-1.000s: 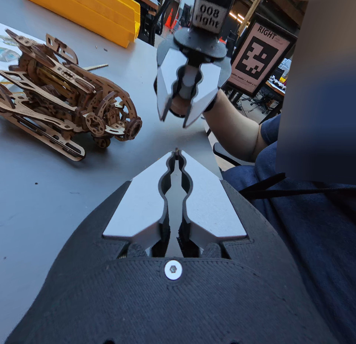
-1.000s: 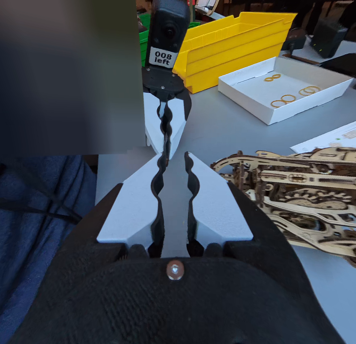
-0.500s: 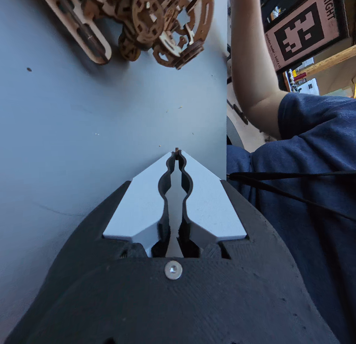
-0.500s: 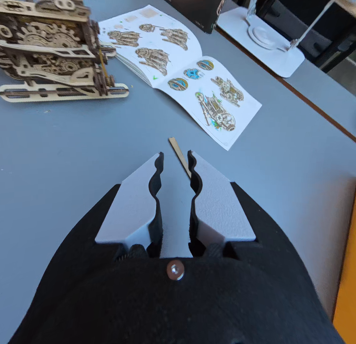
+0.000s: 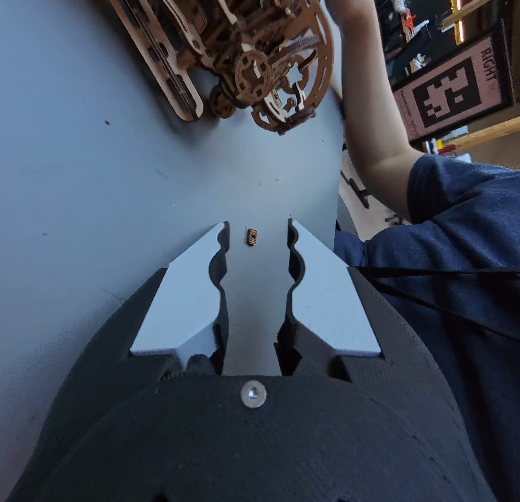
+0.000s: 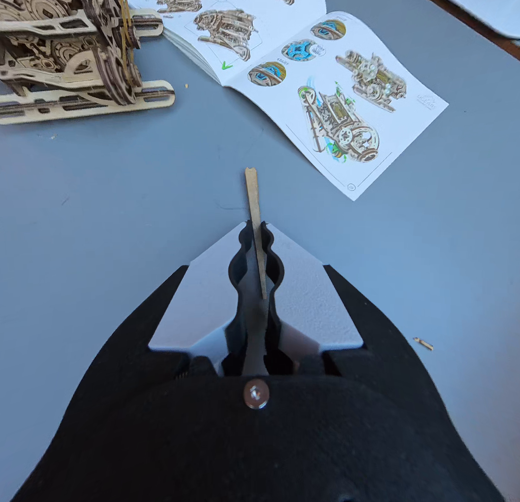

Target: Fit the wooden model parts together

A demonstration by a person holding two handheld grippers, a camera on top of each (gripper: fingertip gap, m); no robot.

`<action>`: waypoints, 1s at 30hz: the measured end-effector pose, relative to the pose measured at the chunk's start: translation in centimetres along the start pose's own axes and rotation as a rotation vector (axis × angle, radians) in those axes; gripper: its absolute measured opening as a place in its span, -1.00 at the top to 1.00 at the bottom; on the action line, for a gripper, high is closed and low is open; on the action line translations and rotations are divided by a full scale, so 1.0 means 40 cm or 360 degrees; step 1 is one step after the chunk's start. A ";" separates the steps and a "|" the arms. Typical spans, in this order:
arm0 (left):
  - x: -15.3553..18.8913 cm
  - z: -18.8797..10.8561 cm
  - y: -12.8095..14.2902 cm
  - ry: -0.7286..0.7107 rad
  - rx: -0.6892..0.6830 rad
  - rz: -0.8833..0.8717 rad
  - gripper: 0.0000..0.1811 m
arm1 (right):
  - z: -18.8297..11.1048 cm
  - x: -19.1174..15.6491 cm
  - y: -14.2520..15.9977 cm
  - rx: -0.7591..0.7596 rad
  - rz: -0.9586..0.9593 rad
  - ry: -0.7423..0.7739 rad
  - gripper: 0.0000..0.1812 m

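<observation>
My left tool (image 5: 256, 224) is spread wide over the grey counter (image 5: 98, 193), nothing between the fingers. A tiny wooden block w/ a slotted face (image 5: 252, 237) lies flat on the counter just past the tips, centre of the left wrist view, closer to the left finger than the right, touching neither. The wooden model (image 5: 239, 47) sits at the top of that view, upper centre, its skid-like base rail and round geared end pointing down toward me, well apart from the small block. My bare forearm (image 5: 365, 95) runs down the right side; a framed square-pattern marker sign (image 5: 450, 92) stands in the upper right bkgd.

My right tool (image 6: 255, 222) is pinched narrow on a thin wooden stick (image 6: 253, 199). The stick passes between the tips, notched end sticking out fwd toward frame centre, other end lying back in the gap between the fingers. Can't tell if the stick's far end touches the counter (image 6: 112, 207). In the right wrist view the model (image 6: 70, 52) fills the upper left, resting on its two flat base rails. An open instruction booklet (image 6: 323, 80) lies upper centre to right, left edge next to the model. A small wood sliver (image 6: 423, 343) lies on the counter at right, beside the tool body.
</observation>
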State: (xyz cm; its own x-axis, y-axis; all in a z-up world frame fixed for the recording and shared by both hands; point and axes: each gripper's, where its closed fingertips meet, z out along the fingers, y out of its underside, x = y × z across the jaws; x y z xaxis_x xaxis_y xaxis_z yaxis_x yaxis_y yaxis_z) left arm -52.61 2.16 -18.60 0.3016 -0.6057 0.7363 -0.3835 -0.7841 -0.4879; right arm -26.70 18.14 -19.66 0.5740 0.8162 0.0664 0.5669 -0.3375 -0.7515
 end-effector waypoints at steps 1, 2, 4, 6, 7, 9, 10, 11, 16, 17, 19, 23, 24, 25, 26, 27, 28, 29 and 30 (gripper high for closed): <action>-0.005 -0.009 -0.009 -0.0054 0.0032 0.0022 0.49 | -0.011 -0.015 -0.023 0.0070 -0.0018 0.0032 0.95; -0.012 -0.019 -0.014 -0.0123 0.0048 0.0056 0.44 | -0.029 -0.052 -0.062 0.0180 -0.0070 0.0028 0.95; -0.026 -0.045 -0.025 -0.0287 0.0083 0.0146 0.42 | -0.067 -0.150 -0.146 0.0354 -0.0230 0.0031 0.95; -0.006 -0.069 -0.058 -0.0355 0.0201 0.0263 0.52 | -0.088 -0.272 -0.212 0.0425 -0.0423 -0.0021 0.95; 0.025 -0.074 -0.080 -0.0317 0.0272 0.0327 0.58 | -0.089 -0.329 -0.236 0.0435 -0.0521 -0.0057 0.95; 0.097 -0.065 -0.120 -0.0177 0.0351 0.0445 0.67 | -0.079 -0.415 -0.267 0.0401 -0.0681 -0.0116 0.95; 0.123 -0.053 -0.135 -0.0118 0.0353 0.0469 0.68 | -0.074 -0.446 -0.283 0.0399 -0.0755 -0.0131 0.95; 0.144 -0.039 -0.150 -0.0057 0.0344 0.0460 0.70 | -0.070 -0.474 -0.301 0.0417 -0.0820 -0.0153 0.95; 0.212 -0.009 -0.207 0.0250 0.0369 0.0287 0.80 | -0.076 -0.517 -0.350 0.0470 -0.1125 -0.0017 0.95; 0.213 -0.009 -0.209 0.0259 0.0368 0.0291 0.85 | -0.080 -0.524 -0.352 0.0482 -0.1156 -0.0007 0.95; 0.222 -0.010 -0.212 0.0292 0.0379 0.0313 0.95 | -0.082 -0.538 -0.351 0.0497 -0.1200 -0.0012 0.95; 0.215 0.004 -0.195 0.0299 0.0304 0.0330 0.99 | -0.071 -0.539 -0.351 0.0507 -0.1207 0.0018 0.94; 0.208 0.004 -0.196 0.0273 0.0314 0.0351 0.99 | -0.068 -0.533 -0.356 0.0531 -0.1172 0.0041 0.93; 0.204 0.001 -0.201 0.0256 0.0345 0.0385 0.99 | -0.069 -0.528 -0.366 0.0581 -0.1107 0.0064 0.93; 0.201 -0.005 -0.208 0.0242 0.0387 0.0412 0.99 | -0.079 -0.517 -0.380 0.0655 -0.1010 0.0110 0.81; 0.200 -0.013 -0.217 0.0240 0.0448 0.0431 0.99 | -0.100 -0.500 -0.396 0.0758 -0.0876 0.0168 0.67; 0.209 -0.025 -0.227 0.0278 0.0529 0.0458 1.00 | -0.128 -0.490 -0.409 0.0898 -0.0694 0.0159 0.67; 0.220 -0.037 -0.236 0.0323 0.0611 0.0483 0.99 | -0.161 -0.495 -0.420 0.1071 -0.0461 0.0033 0.66; 0.223 -0.044 -0.241 0.0337 0.0674 0.0500 0.99 | -0.190 -0.498 -0.422 0.1218 -0.0227 -0.0138 0.65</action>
State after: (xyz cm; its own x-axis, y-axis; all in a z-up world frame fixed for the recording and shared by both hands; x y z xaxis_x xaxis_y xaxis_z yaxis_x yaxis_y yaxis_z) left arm -47.75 4.55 -6.49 0.0311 -0.8124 0.5823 -0.0298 -0.5830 -0.8119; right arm -43.20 4.01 -3.31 0.4602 0.8717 0.1683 0.0485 0.1646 -0.9852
